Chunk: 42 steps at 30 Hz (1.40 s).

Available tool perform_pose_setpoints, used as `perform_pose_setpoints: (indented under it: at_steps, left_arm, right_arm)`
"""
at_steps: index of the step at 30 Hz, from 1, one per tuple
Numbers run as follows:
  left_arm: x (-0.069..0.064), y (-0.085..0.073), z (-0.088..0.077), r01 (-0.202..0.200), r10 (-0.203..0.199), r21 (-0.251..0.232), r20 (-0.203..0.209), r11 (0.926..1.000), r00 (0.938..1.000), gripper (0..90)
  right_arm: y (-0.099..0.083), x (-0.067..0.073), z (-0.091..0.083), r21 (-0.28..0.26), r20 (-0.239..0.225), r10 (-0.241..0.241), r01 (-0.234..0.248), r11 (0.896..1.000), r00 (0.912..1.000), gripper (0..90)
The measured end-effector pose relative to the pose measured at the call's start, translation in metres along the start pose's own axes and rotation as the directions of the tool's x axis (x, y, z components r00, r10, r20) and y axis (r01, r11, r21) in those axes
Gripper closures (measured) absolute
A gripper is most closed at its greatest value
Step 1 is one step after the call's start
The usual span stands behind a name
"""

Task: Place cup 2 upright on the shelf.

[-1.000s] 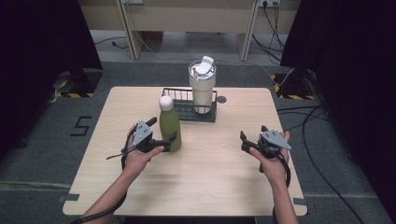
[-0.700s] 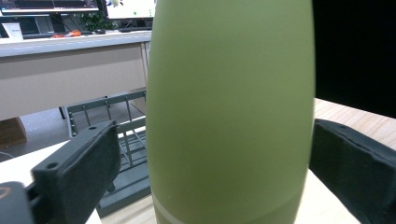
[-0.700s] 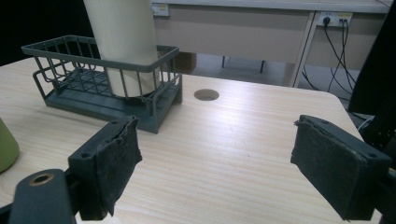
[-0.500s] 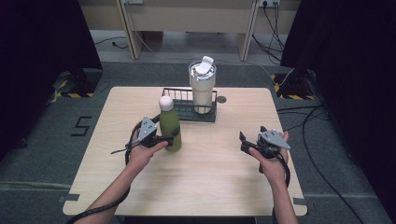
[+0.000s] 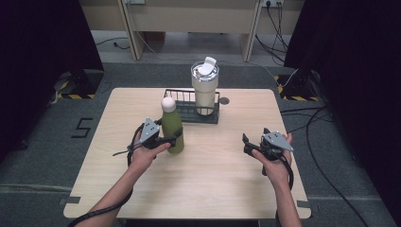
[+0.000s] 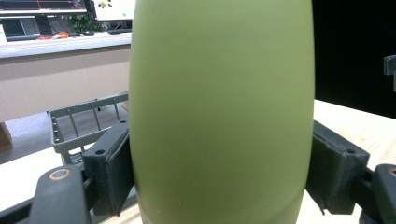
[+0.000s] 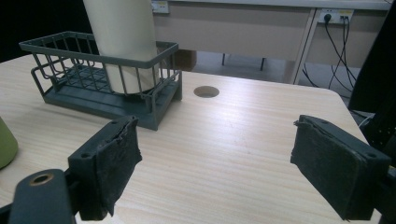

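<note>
A green bottle with a white round cap stands upright on the wooden table, just in front of the wire basket. My left gripper is shut on the bottle's lower body. In the left gripper view both pads press the sides of the green bottle. My right gripper hovers over the table's right half, open, with nothing between its jaws. A tall cream tumbler with a white flip lid stands inside the basket.
The dark basket with the tumbler sits at the back middle of the table. A round cable hole lies just right of it. Desks, cables and dark curtains stand beyond the table.
My left gripper has slid right around the green bottle and closed onto its sides. The right gripper has stayed where it was, open.
</note>
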<state>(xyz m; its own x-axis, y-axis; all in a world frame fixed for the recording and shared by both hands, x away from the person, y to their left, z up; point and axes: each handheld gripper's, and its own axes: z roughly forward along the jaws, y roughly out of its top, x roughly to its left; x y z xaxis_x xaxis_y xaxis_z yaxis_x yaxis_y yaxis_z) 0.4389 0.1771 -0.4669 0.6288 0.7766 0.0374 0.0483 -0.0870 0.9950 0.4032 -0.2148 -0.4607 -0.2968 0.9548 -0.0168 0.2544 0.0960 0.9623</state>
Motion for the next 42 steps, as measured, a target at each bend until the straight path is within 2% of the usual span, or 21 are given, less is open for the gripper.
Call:
perform_pose_setpoints:
  at_steps: [21,42]
  left_arm:
    - [0.001,0.003,0.000,0.002,-0.002,-0.007,0.004,1.0000,1.0000,21.1]
    - [0.004,0.027,0.002,-0.022,0.022,-0.053,-0.014,0.9983,0.9997,21.1]
  right_arm:
    - [0.001,-0.001,0.000,-0.004,0.008,0.006,-0.006,1.000,0.9999,14.9]
    - [0.000,-0.001,0.000,-0.004,0.009,0.009,-0.009,1.000,0.9999,14.8]
